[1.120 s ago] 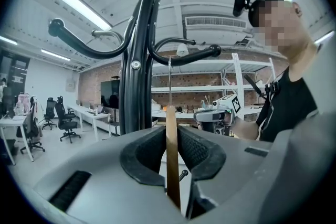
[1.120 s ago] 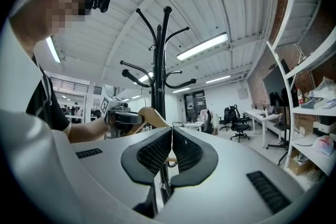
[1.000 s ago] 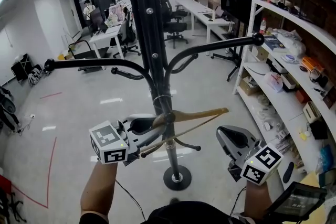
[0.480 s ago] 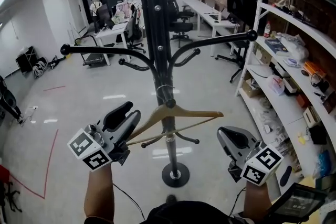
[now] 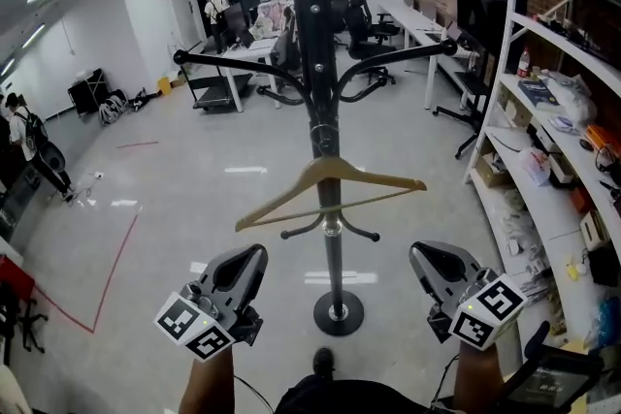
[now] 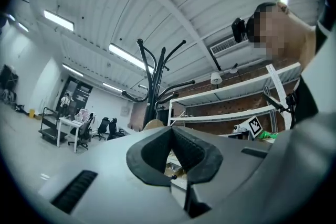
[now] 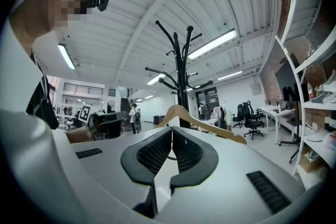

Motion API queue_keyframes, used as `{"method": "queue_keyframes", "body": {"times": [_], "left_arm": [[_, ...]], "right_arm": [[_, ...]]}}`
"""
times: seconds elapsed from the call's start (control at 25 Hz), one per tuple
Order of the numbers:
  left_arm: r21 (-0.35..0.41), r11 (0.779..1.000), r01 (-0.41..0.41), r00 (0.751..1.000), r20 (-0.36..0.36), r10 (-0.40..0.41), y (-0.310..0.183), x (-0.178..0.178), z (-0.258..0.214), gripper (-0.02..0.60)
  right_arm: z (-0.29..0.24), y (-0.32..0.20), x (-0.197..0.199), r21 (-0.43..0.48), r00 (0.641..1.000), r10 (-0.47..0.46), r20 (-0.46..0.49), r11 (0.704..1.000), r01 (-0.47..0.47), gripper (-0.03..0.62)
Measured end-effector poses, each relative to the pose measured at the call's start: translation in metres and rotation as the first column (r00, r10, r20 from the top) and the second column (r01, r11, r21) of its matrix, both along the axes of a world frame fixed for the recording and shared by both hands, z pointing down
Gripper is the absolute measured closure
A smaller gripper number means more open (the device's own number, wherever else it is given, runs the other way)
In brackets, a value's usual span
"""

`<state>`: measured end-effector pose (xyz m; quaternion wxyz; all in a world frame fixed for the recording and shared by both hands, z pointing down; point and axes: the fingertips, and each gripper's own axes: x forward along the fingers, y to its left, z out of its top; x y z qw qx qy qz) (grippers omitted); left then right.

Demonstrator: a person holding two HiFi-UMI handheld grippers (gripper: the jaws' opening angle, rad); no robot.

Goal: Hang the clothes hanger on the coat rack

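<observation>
Grey-shelled and nearest to me, my left gripper (image 5: 250, 259) has its fingers pressed together on nothing. My right gripper (image 5: 423, 257) also has its fingers closed and empty. Both are apart from the wooden clothes hanger (image 5: 330, 187), which hangs just beyond them against the pole of the black coat rack (image 5: 310, 44), below its long arms, its left end lower. I cannot tell which peg carries its hook. Farther off are a white shelf unit (image 5: 524, 208) at right and office chairs (image 5: 363, 15).
</observation>
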<state>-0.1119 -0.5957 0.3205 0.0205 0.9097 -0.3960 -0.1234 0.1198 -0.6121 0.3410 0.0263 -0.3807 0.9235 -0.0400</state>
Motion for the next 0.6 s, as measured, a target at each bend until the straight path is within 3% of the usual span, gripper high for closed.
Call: {"method": "queue_keyframes", "body": {"times": [0.2,0.48,0.6], "left_arm": [[-0.017,1.000,-0.020,0.995,-0.099,0.018,0.065,0.008,0.005,0.583],[-0.080,0.997,0.003,0.996,-0.089,-0.010,0.116,0.007,0.022,0.583],[-0.075,0.995,-0.062,0.990,-0.132,0.052,0.140,0.012,0.024,0.583]], "right_arm": [[0.021,0.037,-0.008,-0.036,0.998,-0.062,-0.019,0.997,0.062,0.586],[0.030,0.070,-0.017,-0.075,0.996,-0.094,0.015,0.993,0.094,0.586],[0.024,0.085,-0.024,-0.069,0.996,-0.089,0.005,0.994,0.089,0.586]]}}
